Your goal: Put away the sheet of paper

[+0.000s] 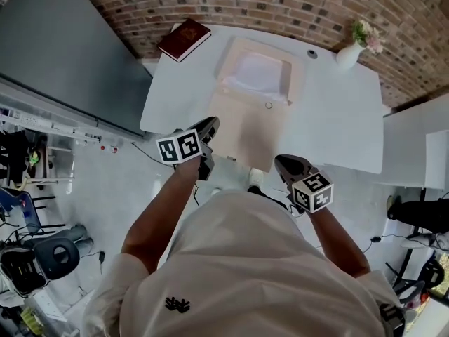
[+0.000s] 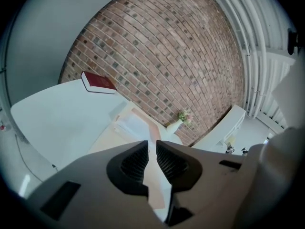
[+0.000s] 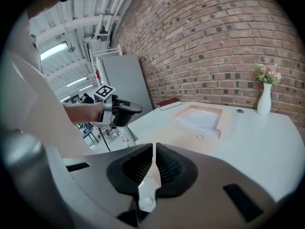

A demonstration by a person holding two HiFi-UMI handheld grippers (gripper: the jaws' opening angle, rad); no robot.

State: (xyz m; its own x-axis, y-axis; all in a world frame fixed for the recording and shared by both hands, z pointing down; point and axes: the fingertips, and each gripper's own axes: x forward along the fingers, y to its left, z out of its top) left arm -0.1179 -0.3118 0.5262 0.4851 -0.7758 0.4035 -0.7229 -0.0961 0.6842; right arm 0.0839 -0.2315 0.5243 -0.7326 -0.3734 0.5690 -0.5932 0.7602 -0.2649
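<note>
Person (image 1: 245,272) in white at the table's (image 1: 337,118) near edge.
Beige box (image 1: 298,69) sits by the far edge, lid (image 1: 249,128) hanging over the near edge, sheet of paper (image 1: 256,70) inside. Right gripper (image 3: 153,149) pinches the lid's near right corner; left gripper (image 2: 152,149) has jaws a bit apart at its left edge.

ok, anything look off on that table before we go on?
The beige folder lies open with its near flap overhanging the table's front edge. The white sheet rests in its far half. The red book sits right at the far-left corner. Nothing looks spilled or damaged.
</note>
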